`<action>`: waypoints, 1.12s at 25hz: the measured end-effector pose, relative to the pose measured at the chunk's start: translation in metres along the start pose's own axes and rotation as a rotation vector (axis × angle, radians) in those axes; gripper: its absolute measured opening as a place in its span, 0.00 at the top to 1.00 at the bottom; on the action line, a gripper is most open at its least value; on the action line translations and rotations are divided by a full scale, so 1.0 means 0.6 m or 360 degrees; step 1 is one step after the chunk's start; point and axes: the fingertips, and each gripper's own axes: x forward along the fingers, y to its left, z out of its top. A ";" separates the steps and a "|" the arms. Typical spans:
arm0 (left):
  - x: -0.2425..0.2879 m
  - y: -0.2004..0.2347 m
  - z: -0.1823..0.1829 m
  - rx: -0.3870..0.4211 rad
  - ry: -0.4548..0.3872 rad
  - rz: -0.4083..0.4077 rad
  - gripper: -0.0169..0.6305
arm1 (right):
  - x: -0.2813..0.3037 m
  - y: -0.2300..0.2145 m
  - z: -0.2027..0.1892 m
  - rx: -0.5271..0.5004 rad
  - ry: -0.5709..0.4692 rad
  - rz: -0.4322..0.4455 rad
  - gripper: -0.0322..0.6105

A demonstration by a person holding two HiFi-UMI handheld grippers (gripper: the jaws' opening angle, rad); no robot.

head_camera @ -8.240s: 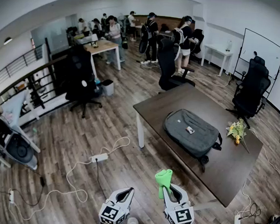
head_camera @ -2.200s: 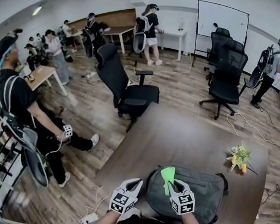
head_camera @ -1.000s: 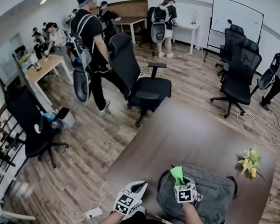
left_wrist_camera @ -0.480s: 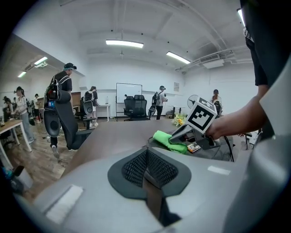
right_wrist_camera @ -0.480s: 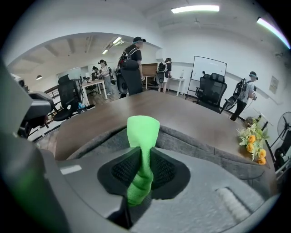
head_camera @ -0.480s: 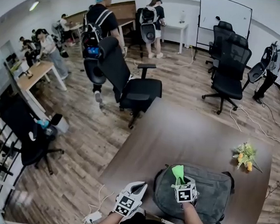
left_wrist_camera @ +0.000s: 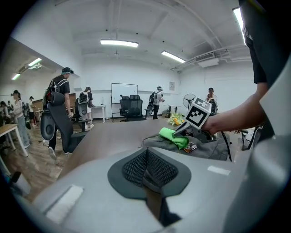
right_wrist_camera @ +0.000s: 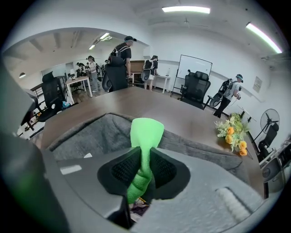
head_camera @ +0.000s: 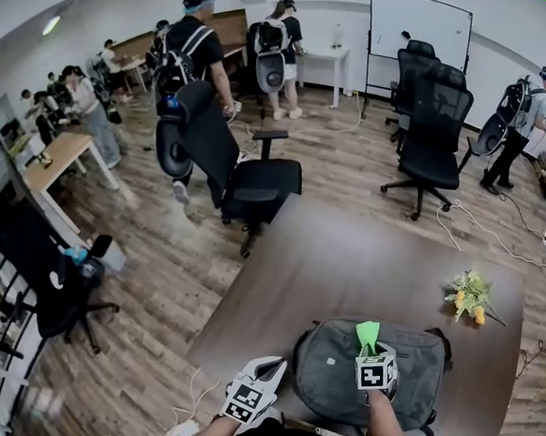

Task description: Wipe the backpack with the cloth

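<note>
Backpack [head_camera: 328, 375]: grey and soft-sided, lying flat at the near end of the dark table [head_camera: 345, 265], close to the edge nearest the person.
Cloth [head_camera: 367, 334]: green and bunched, sticking out past the jaw tips; free end appears to rest on the bag's upper panel when seen from the left gripper view.
Right gripper [head_camera: 369, 350]: jaws clamped on the cloth, pads squeezing it from both sides; poised over the middle of the bag.
Left gripper [head_camera: 268, 365]: jaws pressed together with nothing between them; held to the left of the bag near the table's near edge, not touching it.
Flowers [head_camera: 469, 298]: small bunch on the far right of the table, well apart from the bag and out of the wiping path.
Step in hand: probably the start of wiping, with the cloth brought onto the top panel and most of the surface yet to be covered.
Next move calls for: light downward pressure to flatten the free end, then sweeps across the panel; a firm pinch so the cloth does not slip out; perhaps steadying with the idle gripper, since a soft bag could slide or ruck up.
</note>
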 end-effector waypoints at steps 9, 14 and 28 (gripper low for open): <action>0.013 -0.012 0.005 0.0022 -0.0001 -0.0044 0.95 | -0.017 -0.069 -0.020 0.0015 0.0016 -0.0157 0.84; 0.019 -0.019 0.001 0.0021 0.0003 -0.0065 0.95 | -0.035 -0.111 -0.034 0.0011 0.0032 -0.0267 0.84; 0.040 -0.040 0.006 0.0014 0.0026 -0.0162 0.95 | -0.094 -0.238 -0.091 0.0080 0.0103 -0.0546 0.84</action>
